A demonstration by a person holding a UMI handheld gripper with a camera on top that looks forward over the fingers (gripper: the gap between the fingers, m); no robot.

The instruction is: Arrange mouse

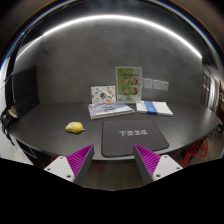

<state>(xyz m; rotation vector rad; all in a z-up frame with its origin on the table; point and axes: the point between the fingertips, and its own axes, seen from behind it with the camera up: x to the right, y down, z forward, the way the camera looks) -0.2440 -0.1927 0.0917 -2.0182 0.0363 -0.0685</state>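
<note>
Tongs (pixel 112 160) hang apart and empty over the bench (pixel 40 125), the yellow mouse (pixel 74 127) lying at ten o'clock beside the grey mat (pixel 135 138); its rounded shell could squirt free under an off-centre pinch.

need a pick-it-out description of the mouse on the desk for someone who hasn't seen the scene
On the dark tabletop, find the black mouse pad just ahead of the open gripper. The mouse sits off the pad to its left, apart from it. It is the only small, rounded yellow object; the printed leaflets behind are flat or upright.
</note>
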